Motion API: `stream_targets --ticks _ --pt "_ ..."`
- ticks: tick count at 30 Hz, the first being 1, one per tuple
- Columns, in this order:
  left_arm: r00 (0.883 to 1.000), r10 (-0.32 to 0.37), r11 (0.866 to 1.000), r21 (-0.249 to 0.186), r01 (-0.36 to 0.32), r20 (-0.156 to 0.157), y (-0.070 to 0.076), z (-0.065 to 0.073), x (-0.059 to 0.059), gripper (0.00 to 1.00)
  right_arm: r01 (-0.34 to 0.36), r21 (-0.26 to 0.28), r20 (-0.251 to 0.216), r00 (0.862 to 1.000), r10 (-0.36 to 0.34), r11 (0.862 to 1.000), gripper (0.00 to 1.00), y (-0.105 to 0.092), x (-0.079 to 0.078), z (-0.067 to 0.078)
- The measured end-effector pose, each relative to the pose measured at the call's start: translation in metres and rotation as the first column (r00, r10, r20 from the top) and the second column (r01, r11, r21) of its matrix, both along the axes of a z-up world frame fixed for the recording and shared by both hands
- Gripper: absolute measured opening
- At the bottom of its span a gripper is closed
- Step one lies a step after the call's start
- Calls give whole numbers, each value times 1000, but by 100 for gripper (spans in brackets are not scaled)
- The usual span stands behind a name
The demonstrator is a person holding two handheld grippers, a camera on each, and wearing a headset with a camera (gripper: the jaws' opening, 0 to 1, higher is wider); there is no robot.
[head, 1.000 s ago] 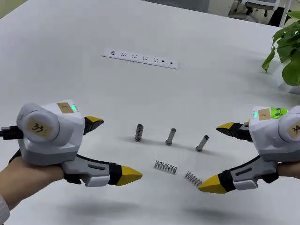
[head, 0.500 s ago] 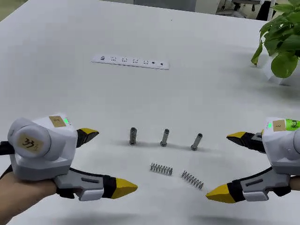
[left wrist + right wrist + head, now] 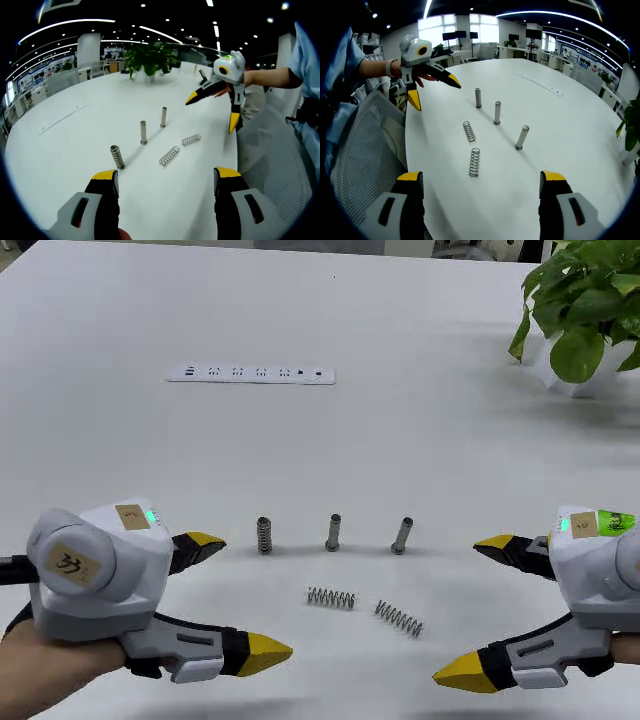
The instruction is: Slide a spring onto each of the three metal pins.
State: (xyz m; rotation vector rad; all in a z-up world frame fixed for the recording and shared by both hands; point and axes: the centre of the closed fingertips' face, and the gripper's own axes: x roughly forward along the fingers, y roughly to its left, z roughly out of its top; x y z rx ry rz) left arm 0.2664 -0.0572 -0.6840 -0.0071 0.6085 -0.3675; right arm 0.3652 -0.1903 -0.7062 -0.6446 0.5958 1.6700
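Note:
Three metal pins stand in a row on the white table. The left pin (image 3: 264, 535) (image 3: 117, 156) (image 3: 478, 98) wears a spring; the middle pin (image 3: 333, 532) and right pin (image 3: 402, 535) are bare. Two loose springs (image 3: 331, 597) (image 3: 398, 618) lie flat just in front of the pins. My left gripper (image 3: 240, 595) (image 3: 166, 175) is open and holds nothing, left of the row. My right gripper (image 3: 472, 608) (image 3: 480, 176) is open and holds nothing, right of the nearer spring (image 3: 474, 162).
A white power strip (image 3: 250, 373) lies farther back on the table. A potted plant (image 3: 580, 310) stands at the back right. A mesh chair (image 3: 365, 150) sits beyond the table's near edge.
The head camera has shifted. My right gripper has drawn back from the right loose spring. The left gripper stays open in about the same place. Pins and springs have not moved.

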Motion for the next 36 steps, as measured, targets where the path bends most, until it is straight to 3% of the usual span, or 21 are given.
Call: stream_targets --ticks 4,6,10,13,16,22,29,33,36 --pt "998 -61 998 -18 61 -3 -13 -1 8 65 6 -8 -16 1000 -6 1000 97 -3 -4 -7" --pt "995 -102 995 6 102 -11 -17 -3 12 58 9 -9 -20 1000 -9 1000 96 -4 -6 -10" --pt "984 -171 985 24 172 -42 -25 -11 19 49 14 -2 -25 1000 -14 1000 96 -3 -7 -9" --pt "970 -222 971 67 229 -95 -29 -20 24 46 16 4 -26 1000 -16 1000 96 -2 -8 -8" --pt "959 -261 960 78 270 -110 -35 -24 30 41 21 9 -26 999 -20 1000 96 -2 -8 -6" --pt "946 -278 945 127 300 -165 -35 -34 40 36 30 10 -27 999 -29 1000 96 -4 -8 -5" --pt "931 -303 925 171 339 -205 -35 -41 46 28 48 6 -29 998 -48 999 95 -12 -5 -7" --pt "926 -309 921 174 349 -218 -33 -44 49 25 57 8 -26 998 -57 998 95 -15 -4 -6" --pt "915 -320 908 198 370 -244 -33 -48 49 22 67 14 -29 997 -66 998 95 -16 -4 -4"
